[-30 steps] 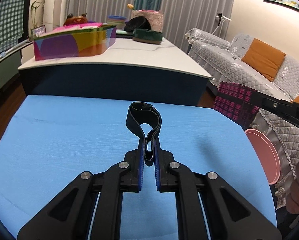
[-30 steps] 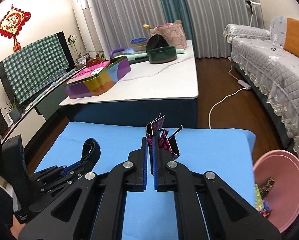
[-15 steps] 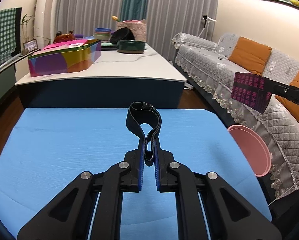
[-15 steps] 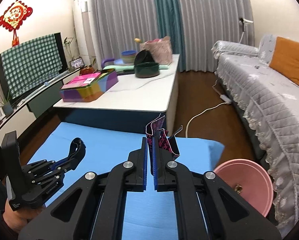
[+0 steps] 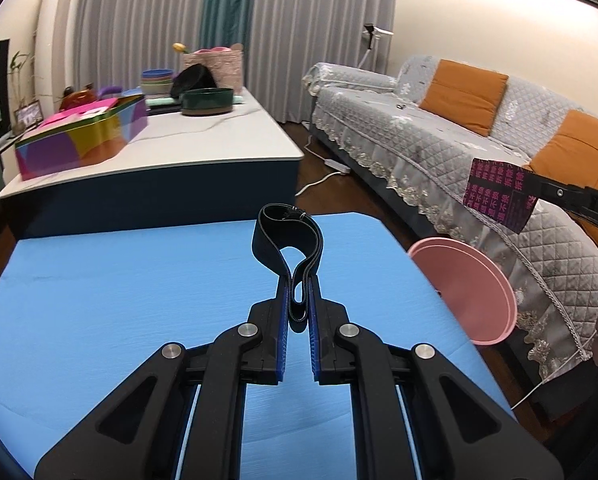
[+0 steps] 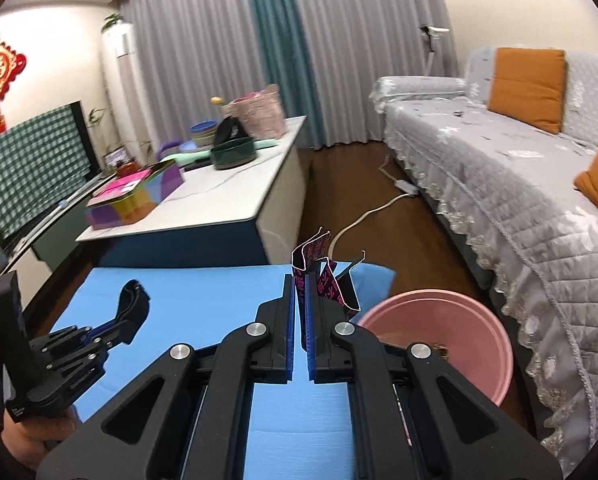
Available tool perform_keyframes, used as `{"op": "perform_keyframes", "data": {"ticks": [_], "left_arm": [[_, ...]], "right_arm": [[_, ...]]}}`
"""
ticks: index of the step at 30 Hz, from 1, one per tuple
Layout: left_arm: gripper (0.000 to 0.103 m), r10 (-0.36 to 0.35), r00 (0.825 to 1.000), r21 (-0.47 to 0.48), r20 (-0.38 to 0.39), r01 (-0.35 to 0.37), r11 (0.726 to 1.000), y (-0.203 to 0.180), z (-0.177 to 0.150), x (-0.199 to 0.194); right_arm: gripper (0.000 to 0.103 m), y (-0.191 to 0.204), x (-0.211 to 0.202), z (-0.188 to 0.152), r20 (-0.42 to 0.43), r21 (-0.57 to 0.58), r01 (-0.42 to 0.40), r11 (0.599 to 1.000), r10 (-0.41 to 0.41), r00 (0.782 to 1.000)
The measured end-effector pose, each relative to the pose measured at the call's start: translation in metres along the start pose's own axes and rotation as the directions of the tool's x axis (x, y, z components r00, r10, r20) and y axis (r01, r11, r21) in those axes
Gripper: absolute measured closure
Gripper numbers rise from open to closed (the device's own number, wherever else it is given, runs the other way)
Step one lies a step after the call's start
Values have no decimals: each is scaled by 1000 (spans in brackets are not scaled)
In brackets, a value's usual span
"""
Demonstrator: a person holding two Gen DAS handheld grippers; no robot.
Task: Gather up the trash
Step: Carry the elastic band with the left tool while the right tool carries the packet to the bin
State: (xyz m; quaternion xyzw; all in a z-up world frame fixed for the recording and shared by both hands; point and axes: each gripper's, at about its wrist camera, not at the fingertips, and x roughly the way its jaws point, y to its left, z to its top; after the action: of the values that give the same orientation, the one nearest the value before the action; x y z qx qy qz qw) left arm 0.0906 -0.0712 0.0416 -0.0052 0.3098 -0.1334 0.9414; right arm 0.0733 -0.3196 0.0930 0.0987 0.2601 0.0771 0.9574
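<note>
My left gripper (image 5: 297,282) is shut on a black elastic band (image 5: 287,240) whose loop stands up above the blue mat (image 5: 119,300). My right gripper (image 6: 301,280) is shut on a crumpled black wrapper with pink print (image 6: 327,276). That wrapper (image 5: 499,194) also shows at the right of the left wrist view, held above a pink basin (image 5: 463,292). In the right wrist view the pink basin (image 6: 439,344) sits just right of the mat's edge, below and right of the wrapper, with small scraps inside. The left gripper (image 6: 133,300) with the band appears at lower left there.
A white-topped low table (image 5: 203,140) beyond the mat carries a colourful tin (image 5: 83,140), a dark green bowl (image 5: 207,100) and stacked bowls. A grey quilted sofa (image 6: 519,184) with orange cushions runs along the right. A white cable (image 6: 363,220) lies on the wood floor.
Both grippers have swung to the right with their loads. The pink basin has come closer and more central in both views; the wrapper now hangs near its rim.
</note>
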Motion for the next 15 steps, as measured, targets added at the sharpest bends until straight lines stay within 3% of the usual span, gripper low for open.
{"op": "perform_keyframes", "data": {"ticks": [7, 15], "left_arm": [[94, -48, 999, 27, -13, 48, 998, -29, 6, 16], [94, -118, 993, 58, -30, 119, 991, -66, 17, 38]], "right_arm": [[98, -38, -9, -1, 34, 24, 74, 997, -75, 997], [98, -81, -8, -9, 19, 90, 129, 988, -131, 991]]}}
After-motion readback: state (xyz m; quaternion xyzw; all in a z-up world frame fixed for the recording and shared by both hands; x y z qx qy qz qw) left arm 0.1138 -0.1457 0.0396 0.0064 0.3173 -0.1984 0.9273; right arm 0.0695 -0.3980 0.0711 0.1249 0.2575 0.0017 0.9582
